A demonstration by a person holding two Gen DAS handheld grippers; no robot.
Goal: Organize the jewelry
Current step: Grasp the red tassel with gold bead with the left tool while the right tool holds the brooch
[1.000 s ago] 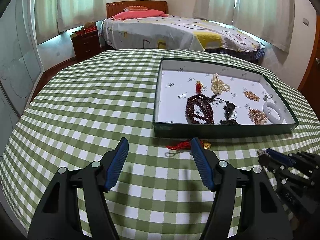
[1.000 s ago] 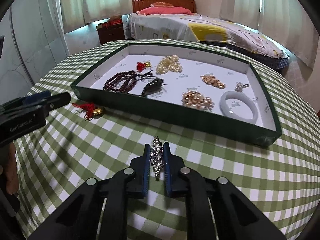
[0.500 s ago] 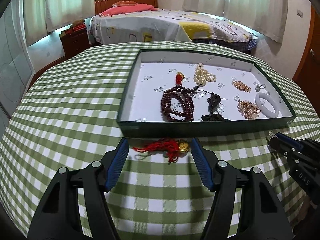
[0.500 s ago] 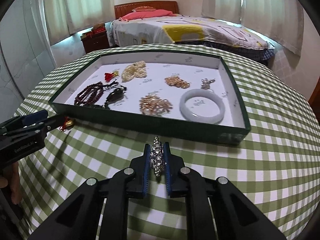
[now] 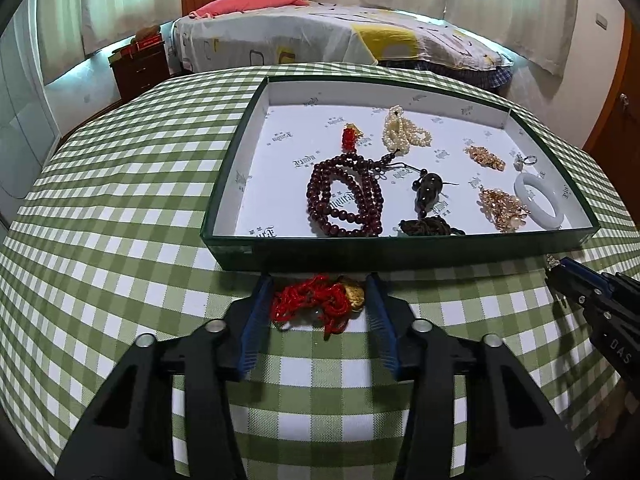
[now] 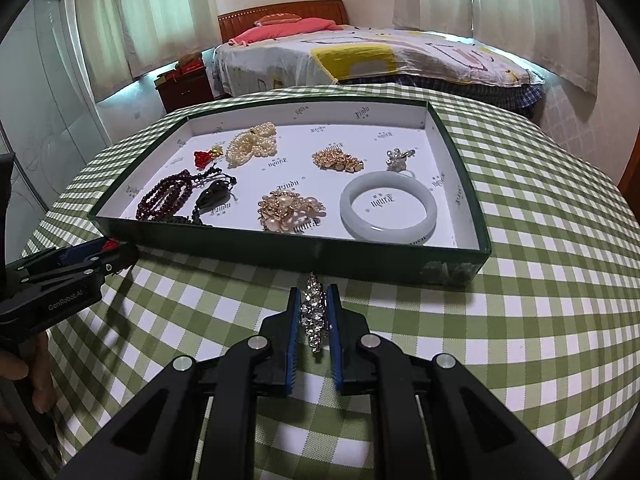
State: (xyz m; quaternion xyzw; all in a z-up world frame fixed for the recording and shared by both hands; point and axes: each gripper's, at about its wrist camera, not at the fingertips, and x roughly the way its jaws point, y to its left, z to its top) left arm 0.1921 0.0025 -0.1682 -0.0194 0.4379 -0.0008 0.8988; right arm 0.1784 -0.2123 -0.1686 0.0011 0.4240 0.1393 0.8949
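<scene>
Green-checked tablecloth (image 5: 120, 240) bears the tray (image 5: 400, 246); left gripper (image 5: 318, 296) closing around the red-corded charm (image 5: 316, 300), right gripper (image 6: 315, 312) clamping a rhinestone brooch (image 6: 314, 312) for boxing.

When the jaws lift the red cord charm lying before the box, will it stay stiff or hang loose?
Probably loose: the red cord charm lies in a tangled bunch of thin strands. Its gold piece at one side would likely swing. The left gripper is closing around it, so some loops may slip out.

Tasselled charm (image 5: 320, 300) on tablecloth (image 5: 120, 200), just before tray (image 5: 360, 250) of jewelry.
</scene>
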